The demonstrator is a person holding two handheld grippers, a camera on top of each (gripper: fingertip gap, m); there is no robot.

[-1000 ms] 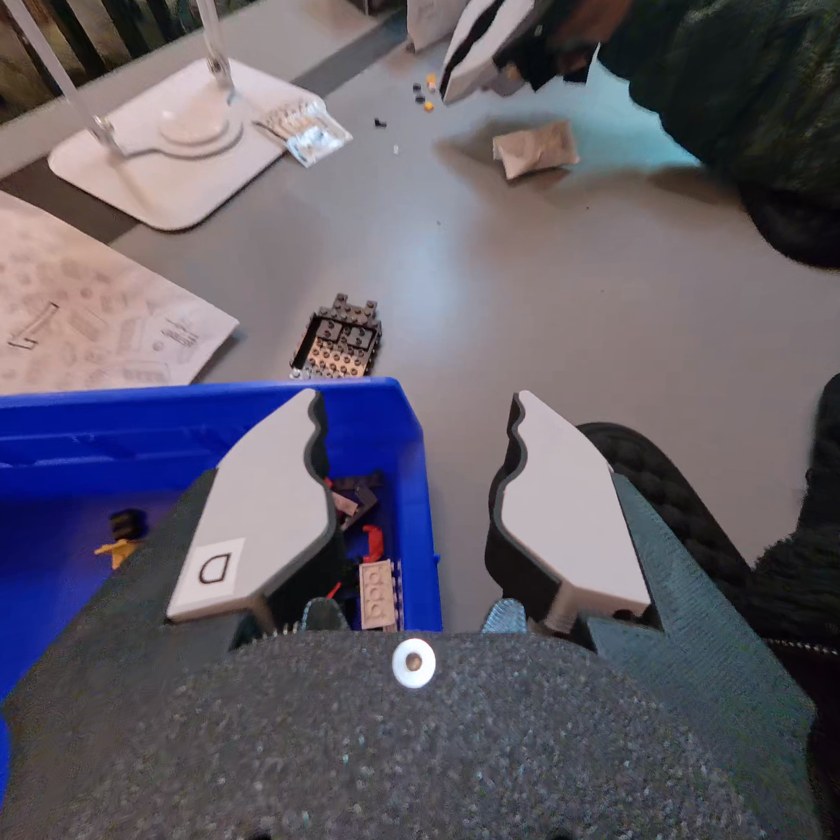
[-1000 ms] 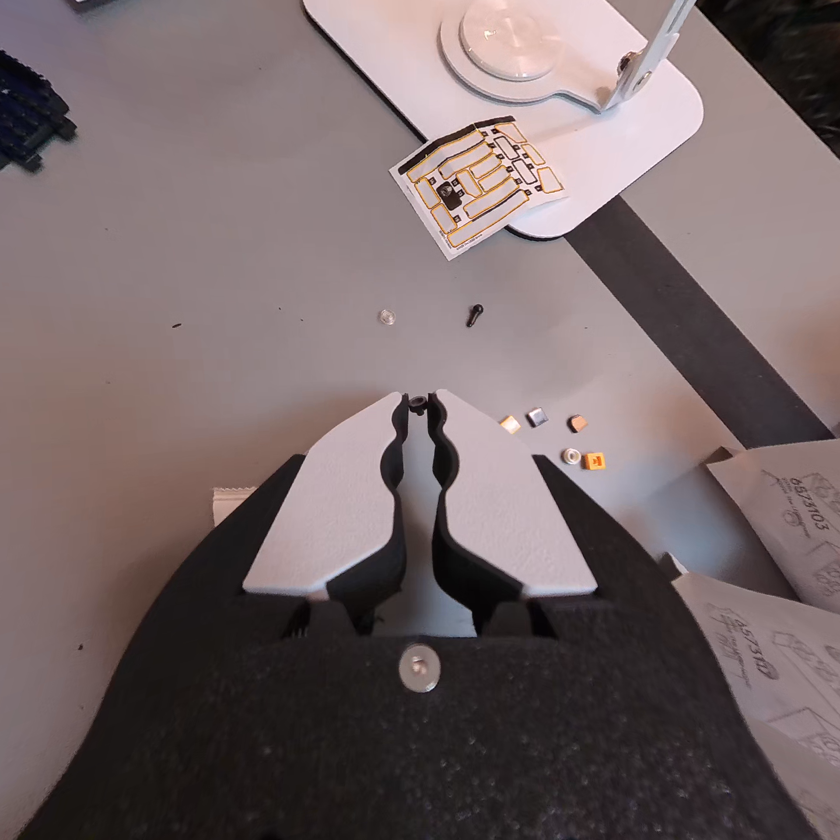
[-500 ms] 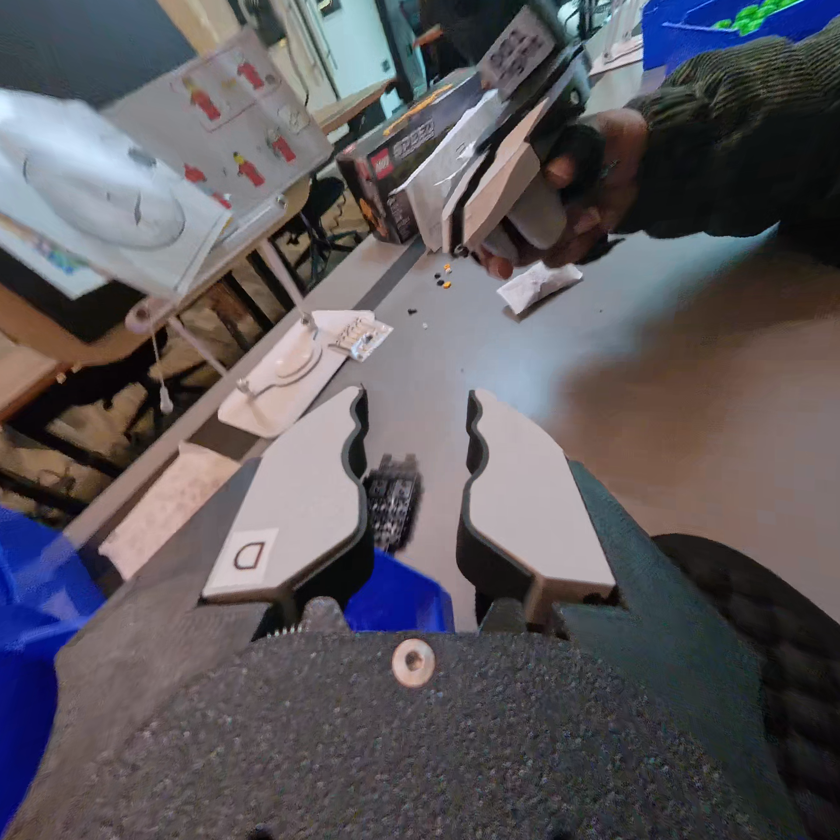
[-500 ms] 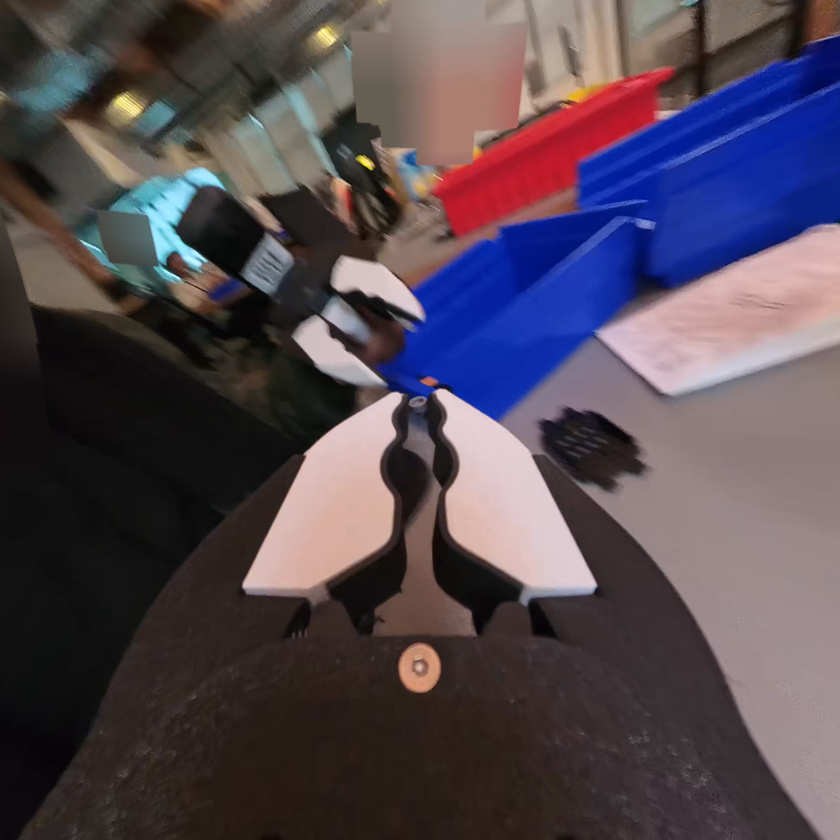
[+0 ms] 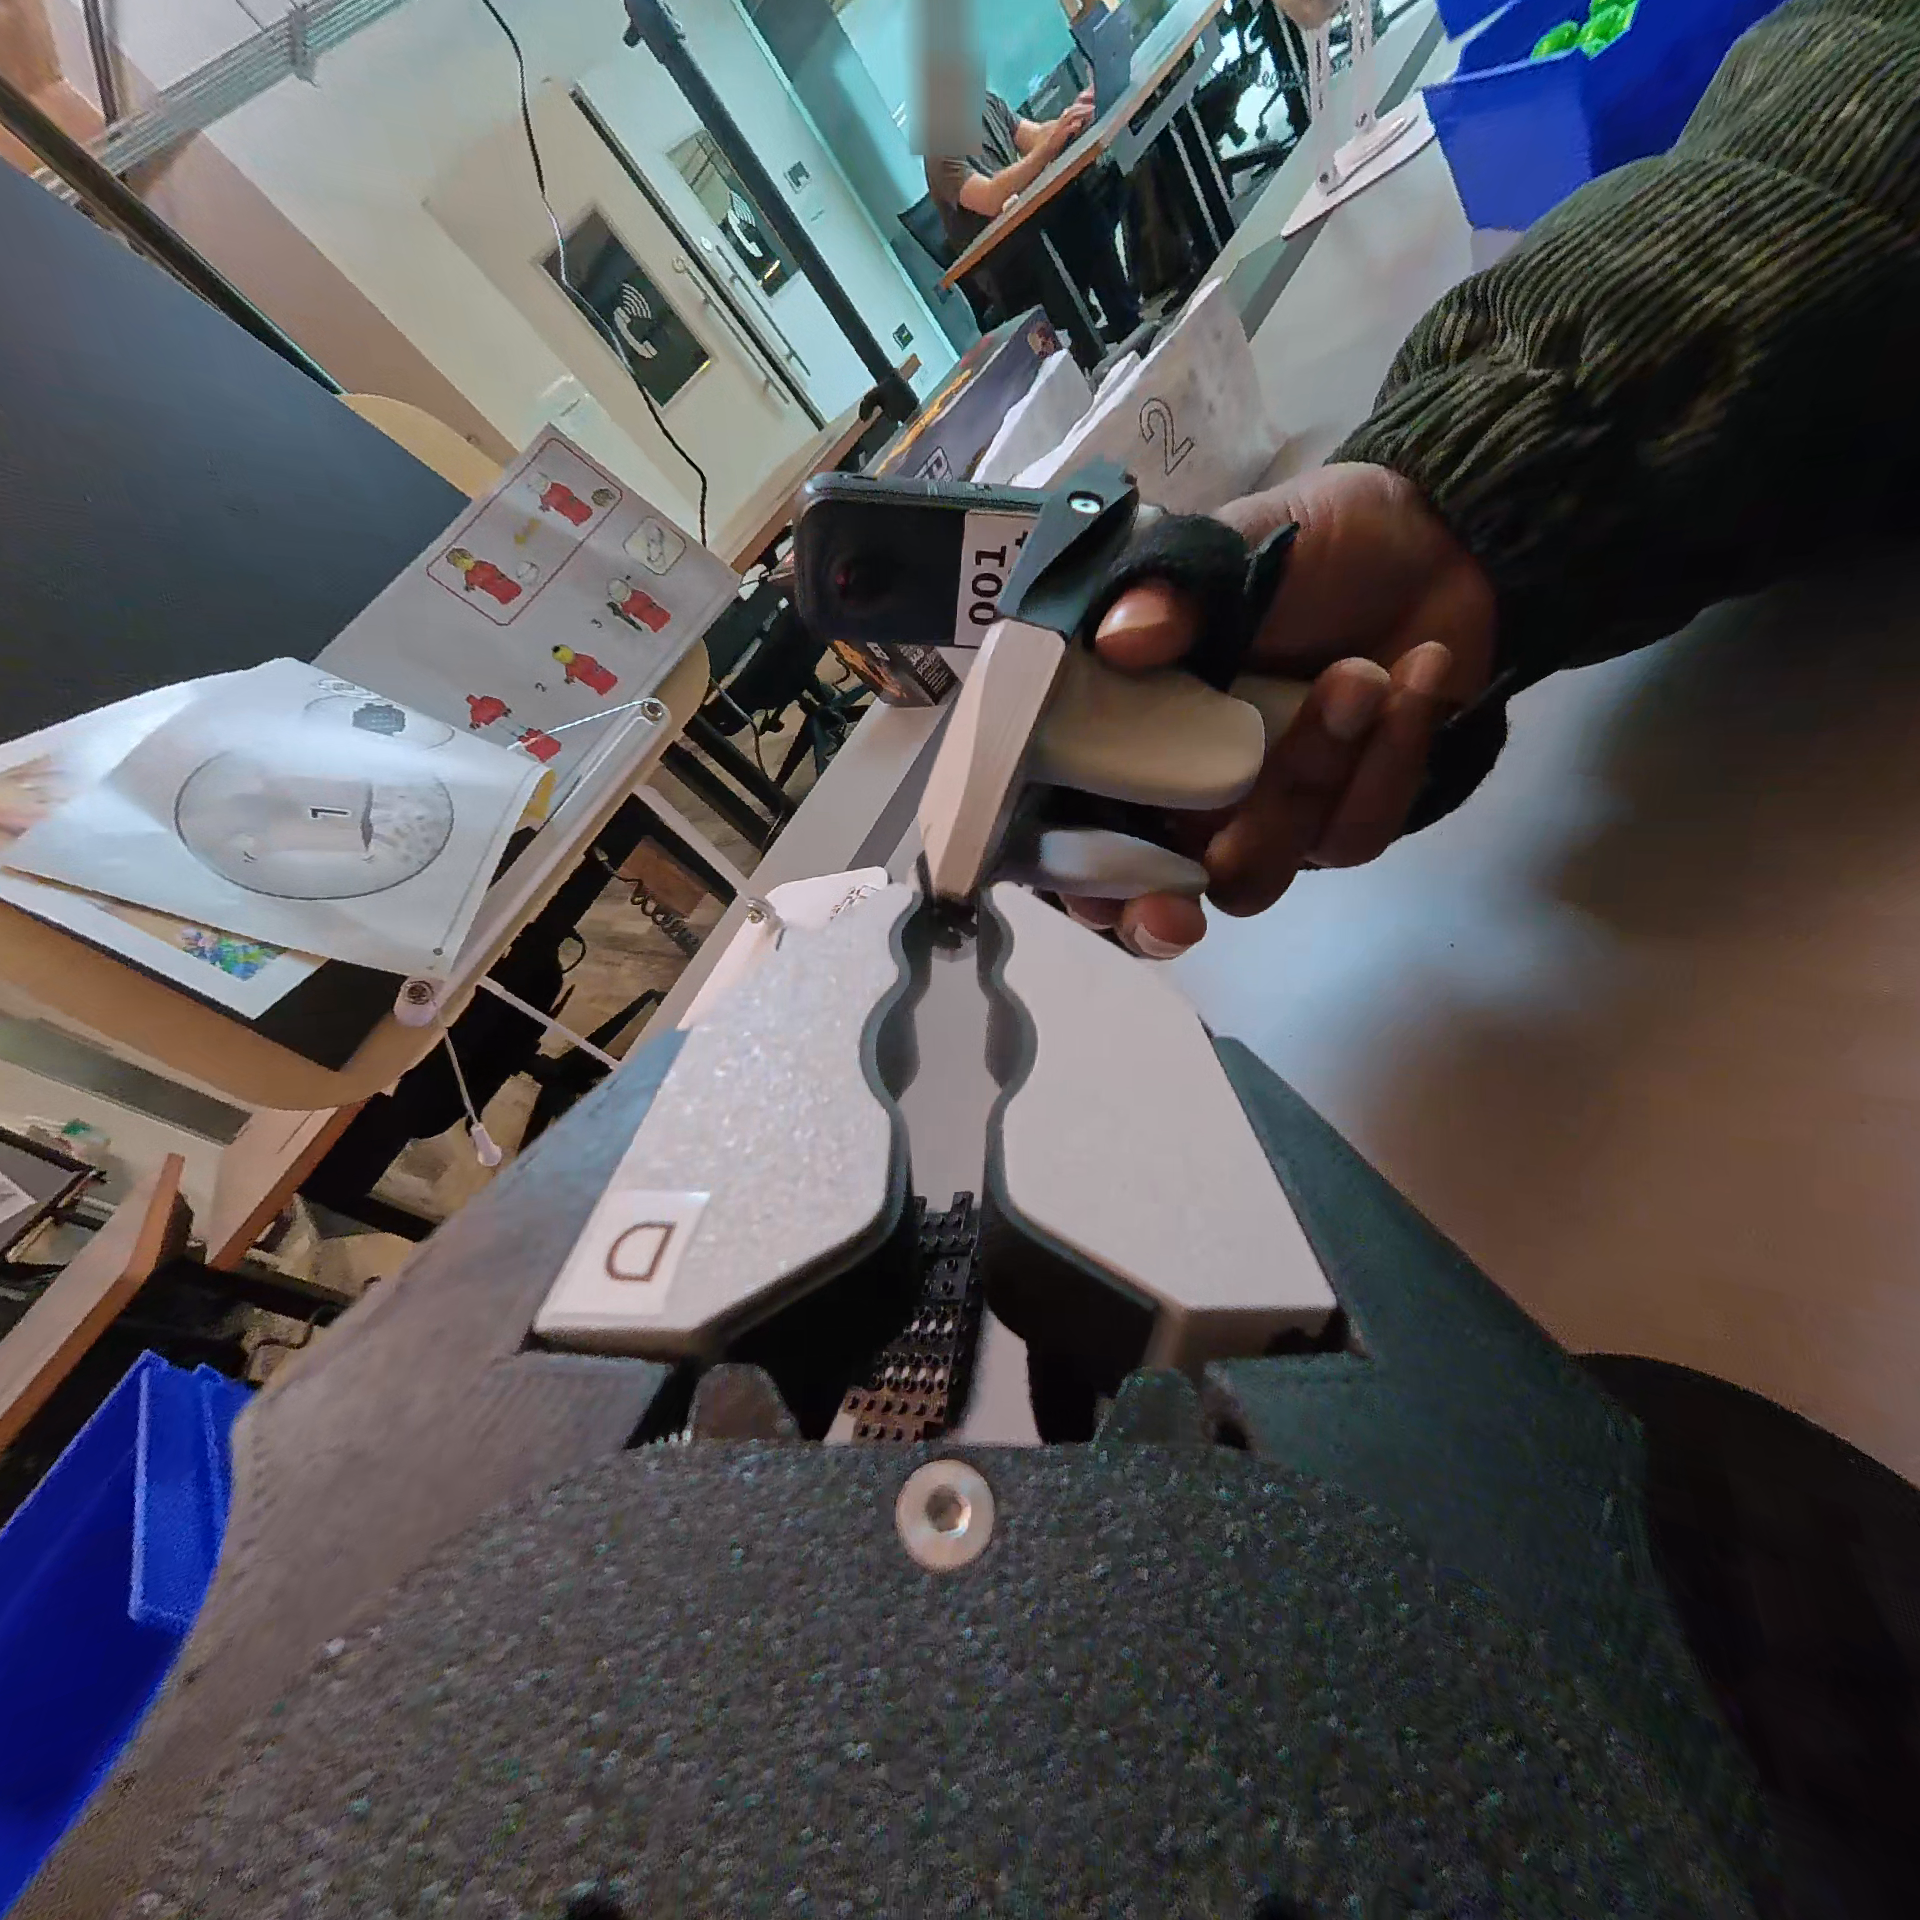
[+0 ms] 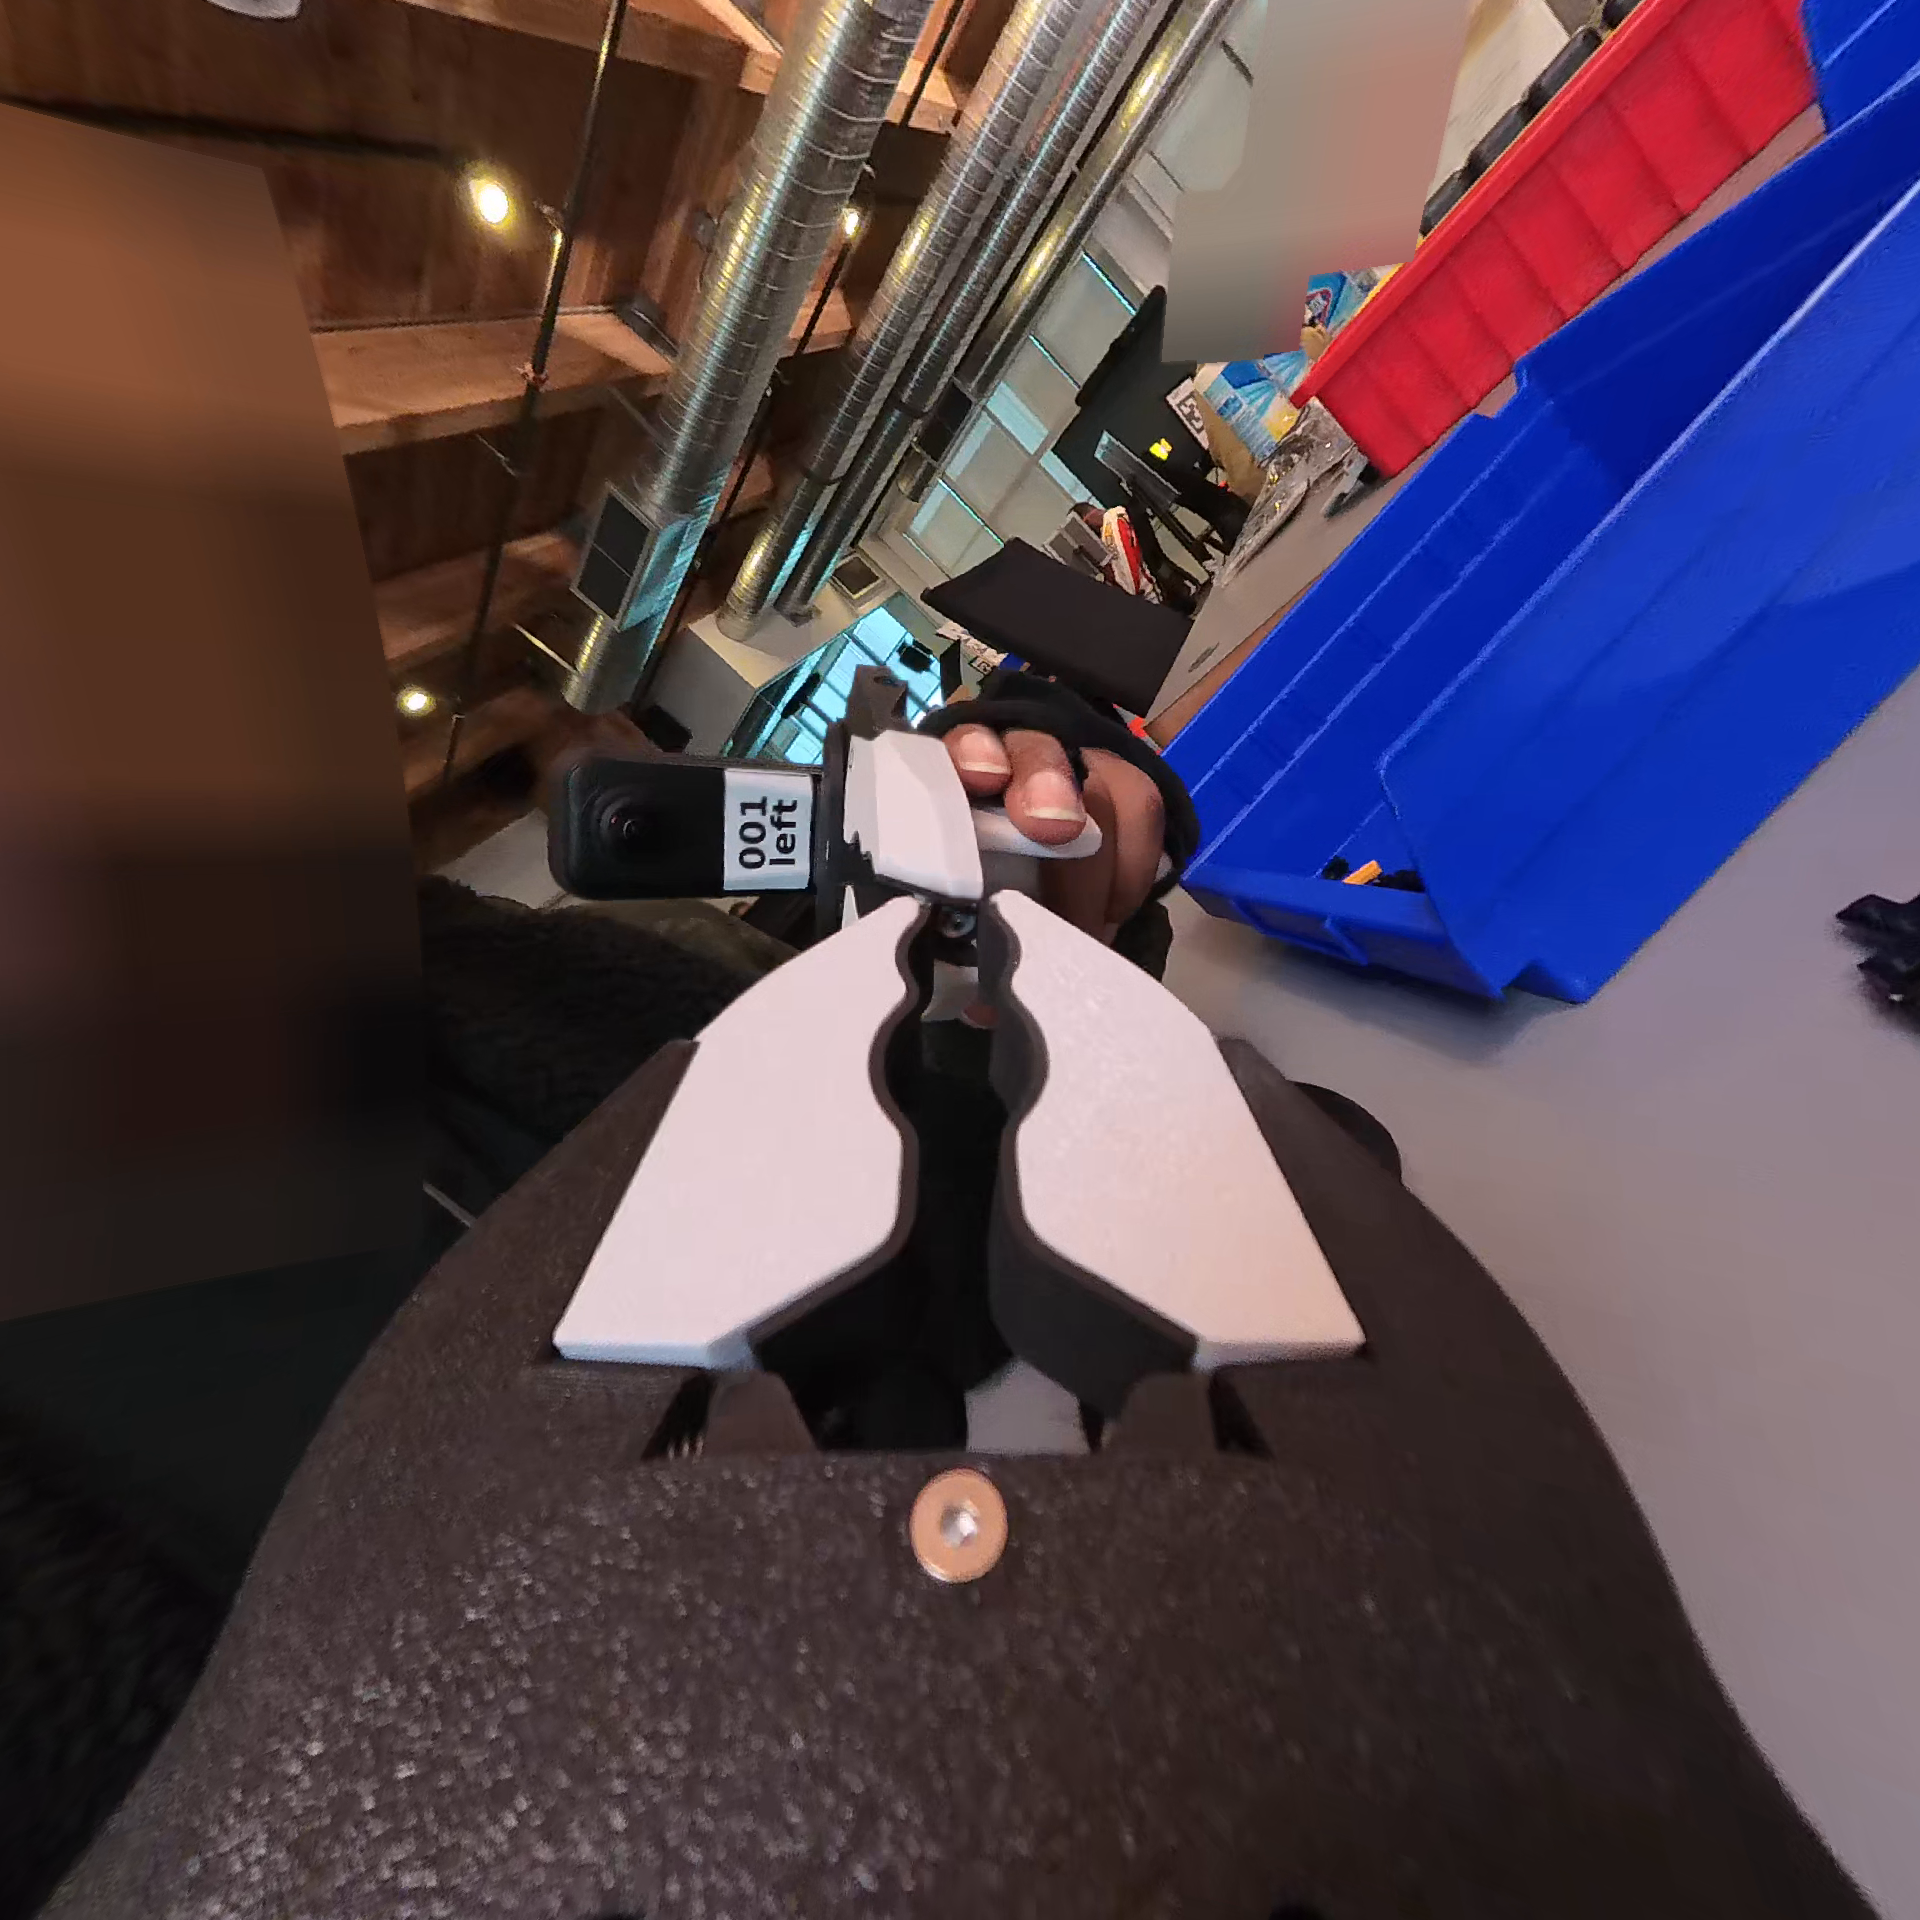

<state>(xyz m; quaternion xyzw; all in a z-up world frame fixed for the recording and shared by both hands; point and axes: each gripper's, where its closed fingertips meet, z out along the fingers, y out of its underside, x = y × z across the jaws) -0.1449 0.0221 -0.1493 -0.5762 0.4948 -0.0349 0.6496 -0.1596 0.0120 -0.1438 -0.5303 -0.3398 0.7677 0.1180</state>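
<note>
We hold one hand-held gripper in each hand, both raised above the grey counter [image 5: 1714, 1039] and aimed tip to tip at each other.

Our left hand-held gripper [image 5: 948, 920] fills the lower part of the left wrist view, tilted upward. Its two grey fingers [image 5: 769, 1122] are drawn close, leaving only a narrow wavy slit, and at the very tips they close around a small dark piece [image 5: 948, 928]. Its shape and long axis are too small to make out.

Our right hand-held gripper [image 6: 954, 920] is likewise drawn nearly together, and the same small dark piece [image 6: 956, 925] sits between its tips. The piece hangs in the air where the two pairs of tips meet, well above the counter. We cannot tell which pair truly bears it.

In the left wrist view, our right hand [image 5: 1340, 686] wraps the pale handle, knuckles up, a ribbed dark green sleeve [image 5: 1662, 312] running off to the upper right, and that gripper's tips slant down to the left. In the right wrist view, our left hand [image 6: 1060, 810] grips its handle with fingertips showing.

A black studded plate [image 5: 930, 1340] lies on the counter, seen through the left gripper's slit. Blue bins [image 6: 1610, 675] stand on the counter to the right, a red bin [image 6: 1558, 249] behind them. Illustrated instruction sheets [image 5: 312, 790] rest on a stand to the left.
</note>
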